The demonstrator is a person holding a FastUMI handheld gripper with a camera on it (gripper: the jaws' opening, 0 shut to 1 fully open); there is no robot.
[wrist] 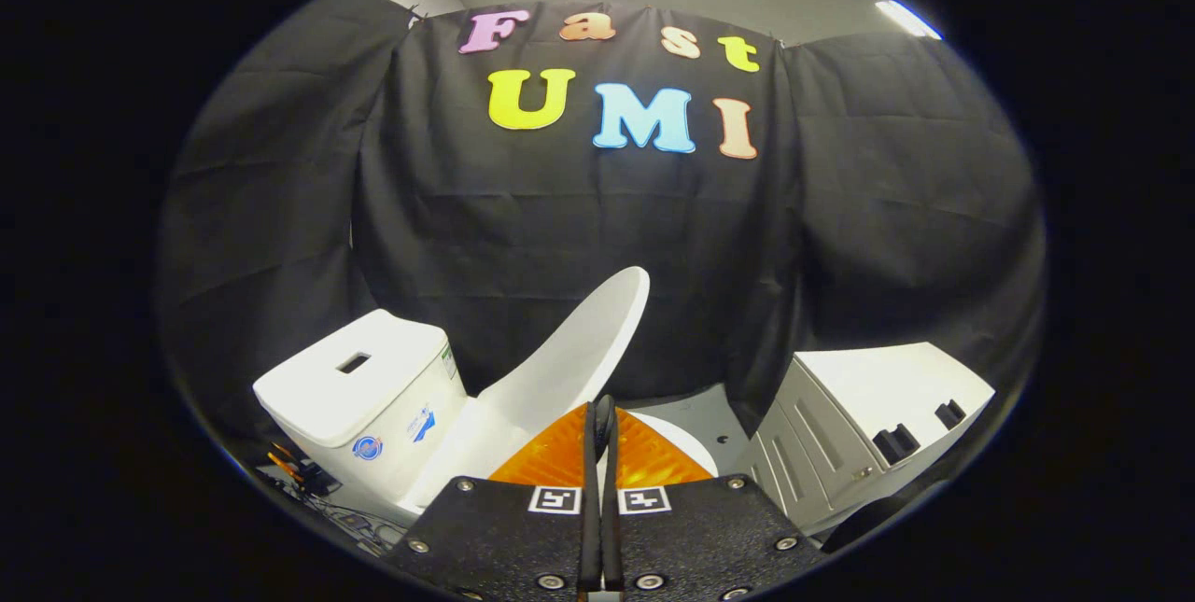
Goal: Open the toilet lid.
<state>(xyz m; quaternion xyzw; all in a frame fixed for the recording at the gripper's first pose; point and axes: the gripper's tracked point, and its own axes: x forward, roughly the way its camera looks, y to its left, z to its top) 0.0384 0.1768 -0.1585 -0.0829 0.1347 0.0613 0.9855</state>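
Here, the smooth white oval plastic toilet lid (574,350) is seen raised at a slant just beyond the 2 orange fingers (551,457) of the gripper (602,434), beside the white cistern (359,387). The fingers are pressed together, nothing pinched. The lid is judged light, stiff and slippery, best pushed near its free top edge.

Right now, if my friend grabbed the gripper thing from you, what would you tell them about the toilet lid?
Hand-held gripper: its orange fingers are closed together with nothing between them, tips just in front of the raised lid.
Toilet lid: already lifted, tilted up and leaning back toward the tank, not yet flat against it.
Toilet bowl rim: peeks out just beyond the fingers.
White cabinet: stands beside the toilet, not part of the job.
Done: lid is up off the seat.
Left: probably nudge the lid fully back so it rests by the tank, then pull away.
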